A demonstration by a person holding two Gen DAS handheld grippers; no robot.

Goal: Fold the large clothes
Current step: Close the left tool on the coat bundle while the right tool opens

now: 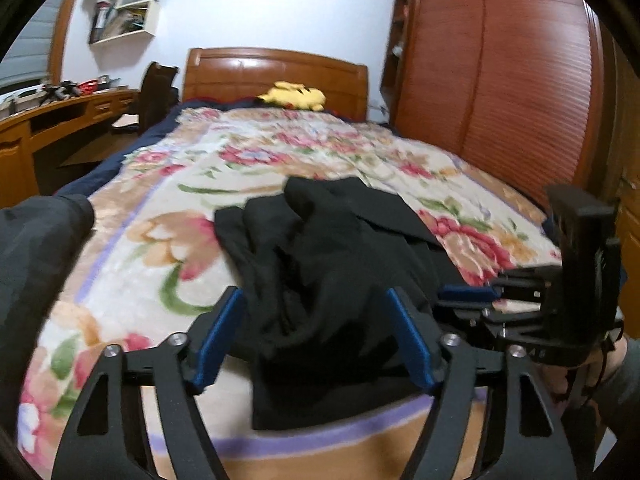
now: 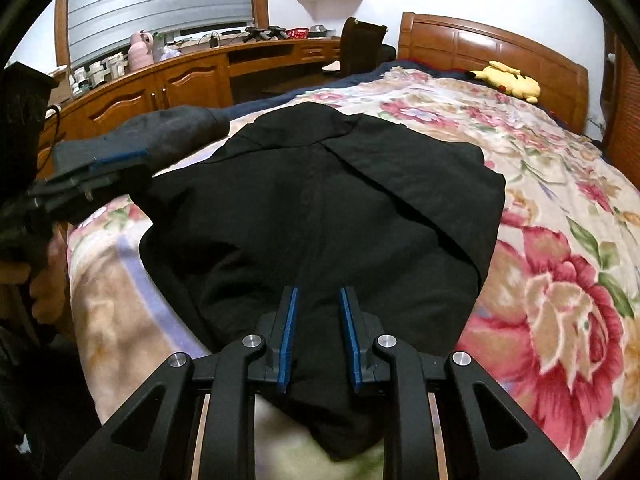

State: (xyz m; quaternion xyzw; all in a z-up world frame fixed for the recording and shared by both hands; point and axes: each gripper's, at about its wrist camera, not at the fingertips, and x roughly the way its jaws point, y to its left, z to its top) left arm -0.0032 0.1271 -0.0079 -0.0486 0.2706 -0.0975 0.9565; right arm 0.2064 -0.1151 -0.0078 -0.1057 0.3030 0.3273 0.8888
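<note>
**Black garment bunched on the flowered blanket, both grippers at its near edge**

One bed (image 2: 496, 44), with a wooden headboard, fills both views, and one flowered blanket (image 2: 552, 280) covers it. On the blanket lies one black garment (image 2: 320, 200), the only piece of clothing on the bed. In the right wrist view it spreads from the centre out toward 12 o'clock as a broad, rounded heap with overlapping panels and a few long creases; its near edge hangs down at 6 o'clock. In the left wrist view the same cloth (image 1: 320, 264) looks crumpled, with deep folds at the centre.

One long wooden desk (image 2: 192, 76) runs along the wall at 10 o'clock in the right wrist view. One yellow plush toy (image 2: 508, 76) rests by the headboard at 1 o'clock.

There are two grippers. The left gripper (image 1: 314, 336) has its blue fingers (image 1: 218, 340) spread wide, one on each side of the bunched cloth. The right gripper (image 2: 318, 338) has its fingers partly apart with cloth lying between them; they are not pressed on it. Each gripper also shows side-on in the other's view, the left one at 9 o'clock, the right one (image 1: 466, 294) at 3 o'clock.
</note>
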